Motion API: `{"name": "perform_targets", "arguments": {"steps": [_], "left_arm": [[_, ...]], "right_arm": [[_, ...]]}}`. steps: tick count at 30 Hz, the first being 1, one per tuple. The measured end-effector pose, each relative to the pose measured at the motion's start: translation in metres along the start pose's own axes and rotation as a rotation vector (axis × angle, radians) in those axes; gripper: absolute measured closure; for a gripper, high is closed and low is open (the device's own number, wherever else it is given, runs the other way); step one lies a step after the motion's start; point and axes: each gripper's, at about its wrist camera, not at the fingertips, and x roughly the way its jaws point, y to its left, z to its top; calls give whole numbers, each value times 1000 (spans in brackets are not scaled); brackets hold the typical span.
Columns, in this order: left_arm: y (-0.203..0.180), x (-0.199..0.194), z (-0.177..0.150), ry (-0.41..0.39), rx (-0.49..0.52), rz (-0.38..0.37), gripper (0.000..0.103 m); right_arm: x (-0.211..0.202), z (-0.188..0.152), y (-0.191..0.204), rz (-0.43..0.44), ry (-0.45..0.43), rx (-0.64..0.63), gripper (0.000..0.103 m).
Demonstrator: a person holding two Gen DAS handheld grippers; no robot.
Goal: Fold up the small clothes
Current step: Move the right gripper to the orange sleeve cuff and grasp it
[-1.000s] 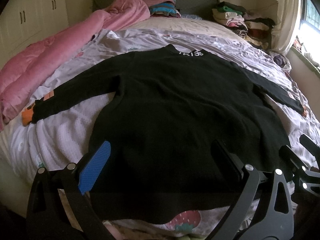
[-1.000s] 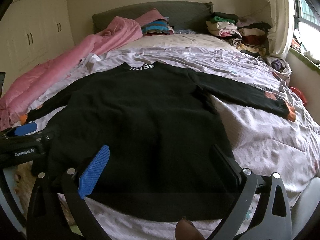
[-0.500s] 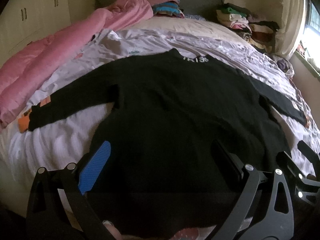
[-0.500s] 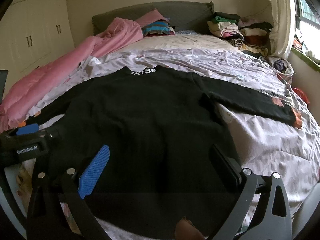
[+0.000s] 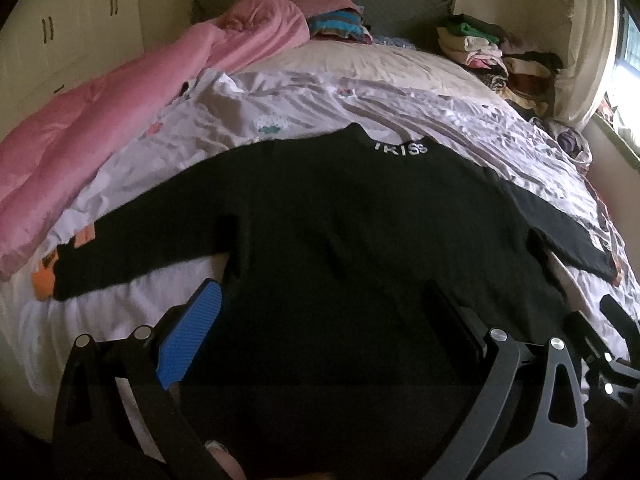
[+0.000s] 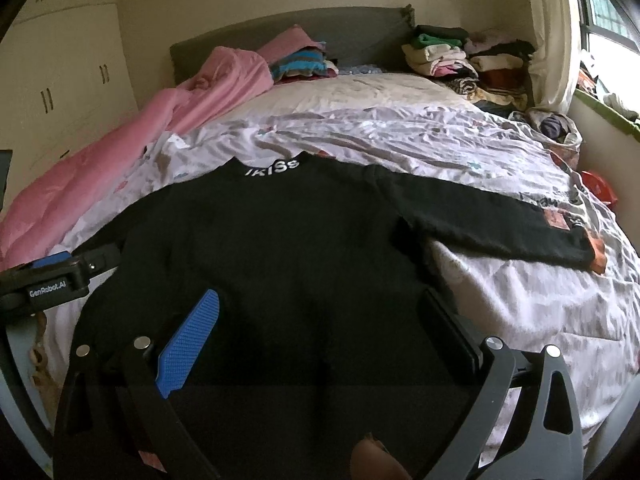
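A black long-sleeved sweater [image 5: 340, 240] [image 6: 280, 248] lies flat on the bed with both sleeves spread out, its collar with white letters at the far end. The sleeve cuffs are orange. My left gripper [image 5: 320, 312] hovers open over the hem, left of centre. My right gripper [image 6: 320, 316] also stands open above the hem, further to the right. Nothing sits between either pair of fingers. The hem itself is hidden below the frames. The left gripper's body [image 6: 52, 276] shows at the left edge of the right wrist view.
A pink duvet [image 5: 80, 136] runs along the bed's left side. Folded clothes [image 6: 460, 56] are stacked at the headboard's right, more [image 6: 300, 64] near its middle. The pale sheet [image 6: 540, 300] is wrinkled. A window and wall close the right side; cupboards stand at the left.
Both grippers have drawn back and risen a little, so the sweater looks farther away and the hem has dropped out of view. The sweater has not moved.
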Motion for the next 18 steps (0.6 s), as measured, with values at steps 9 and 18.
{"name": "perform_targets", "arguments": {"steps": [9, 18], "left_arm": [[0, 13, 22, 7, 7, 8, 9], [-13, 25, 54, -6, 34, 13, 9]], "right_arm": [[11, 20, -18, -45, -16, 42, 4], [21, 38, -43, -83, -28, 100, 4]]}}
